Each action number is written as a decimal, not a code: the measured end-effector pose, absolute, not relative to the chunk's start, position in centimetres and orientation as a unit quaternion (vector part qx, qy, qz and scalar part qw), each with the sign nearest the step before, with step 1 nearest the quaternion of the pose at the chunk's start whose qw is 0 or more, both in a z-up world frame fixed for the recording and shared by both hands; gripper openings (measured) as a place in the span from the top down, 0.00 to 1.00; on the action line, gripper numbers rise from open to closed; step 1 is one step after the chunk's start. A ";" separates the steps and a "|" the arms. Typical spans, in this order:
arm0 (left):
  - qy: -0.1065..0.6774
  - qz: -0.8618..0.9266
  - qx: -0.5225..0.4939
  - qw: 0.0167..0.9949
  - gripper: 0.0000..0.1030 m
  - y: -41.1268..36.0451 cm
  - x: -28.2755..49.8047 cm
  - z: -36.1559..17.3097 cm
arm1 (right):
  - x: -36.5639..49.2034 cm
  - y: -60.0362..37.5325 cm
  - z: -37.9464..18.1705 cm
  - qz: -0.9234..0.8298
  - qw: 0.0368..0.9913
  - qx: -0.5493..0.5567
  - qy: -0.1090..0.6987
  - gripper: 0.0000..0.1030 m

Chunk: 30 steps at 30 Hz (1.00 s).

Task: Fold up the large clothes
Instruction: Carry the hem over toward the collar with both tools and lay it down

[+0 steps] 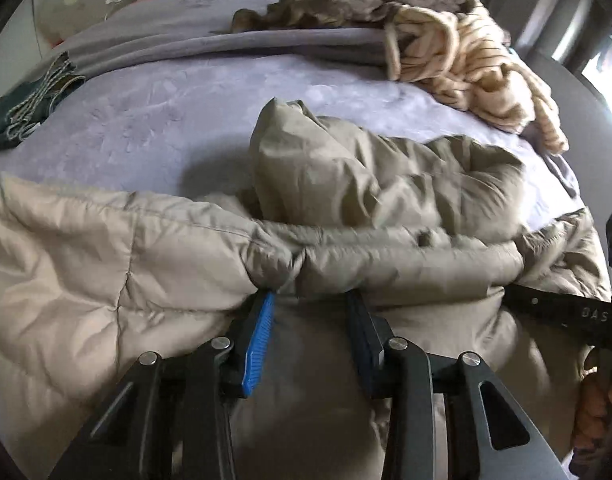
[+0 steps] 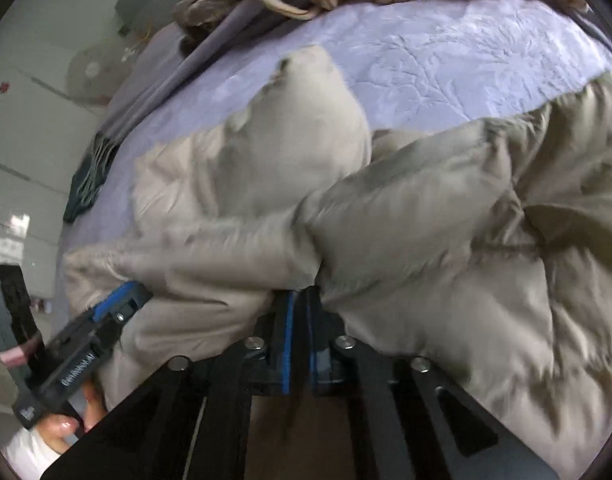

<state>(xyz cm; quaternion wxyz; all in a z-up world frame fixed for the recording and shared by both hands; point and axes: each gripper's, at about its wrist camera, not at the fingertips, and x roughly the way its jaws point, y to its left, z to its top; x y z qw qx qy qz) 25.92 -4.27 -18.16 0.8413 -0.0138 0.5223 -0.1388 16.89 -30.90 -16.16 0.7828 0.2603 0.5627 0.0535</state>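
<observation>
1. Hand-held gripper, left (image 1: 309, 294): we find its jaws partly apart, straddling a bunched ridge of the beige puffer coat (image 1: 106, 264); pad contact cannot be confirmed.
2. Right hand-held gripper (image 2: 302, 294): jaws closed together, pinching a fold of the same coat.
3. We locate the coat at the near edge of the bed (image 1: 166, 120), crumpled and half gathered.
4. We judge folding barely begun; flattening and folds remain.
5. Count: one coat, two grippers, one striped cream garment (image 1: 477, 68), one brown garment (image 1: 345, 4).
</observation>
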 end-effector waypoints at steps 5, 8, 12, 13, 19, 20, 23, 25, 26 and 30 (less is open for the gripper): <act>0.522 -0.145 -0.001 0.841 0.61 -4.2 27.5 -18.0 | 19.1 -33.0 -17.7 0.067 0.768 0.299 0.563 1.00; 0.499 -0.123 0.027 0.858 0.60 -1.5 26.9 -16.7 | 18.9 -33.8 -16.4 0.066 0.778 0.273 0.562 1.00; 0.487 -0.045 0.059 0.870 0.60 4.1 26.8 -16.6 | 17.3 -38.5 -14.0 0.000 0.814 0.190 0.548 1.00; 0.494 -0.025 0.049 0.868 0.60 5.9 27.1 -17.2 | 16.9 -39.7 -13.8 -0.021 0.818 0.179 0.546 1.00; 0.513 0.014 0.012 0.858 0.51 8.3 29.3 -20.7 | 16.4 -45.5 -18.0 -0.086 0.788 0.267 0.548 1.00; 0.513 0.015 0.014 0.858 0.51 8.1 29.4 -21.1 | 16.5 -46.0 -18.3 -0.089 0.785 0.275 0.548 1.00; 0.516 0.021 0.022 0.856 0.51 7.6 29.9 -22.0 | 17.7 -45.5 -19.3 -0.099 0.787 0.266 0.548 1.00; 0.519 0.024 0.021 0.854 0.51 7.5 29.9 -21.7 | 18.3 -44.7 -19.4 -0.104 0.789 0.248 0.552 1.00; 0.520 0.024 0.020 0.853 0.51 7.4 29.9 -21.4 | 18.4 -44.6 -19.2 -0.105 0.789 0.244 0.554 1.00; 0.531 0.030 0.032 0.846 0.51 7.6 29.0 -19.4 | 19.2 -43.8 -17.5 -0.114 0.785 0.233 0.562 0.95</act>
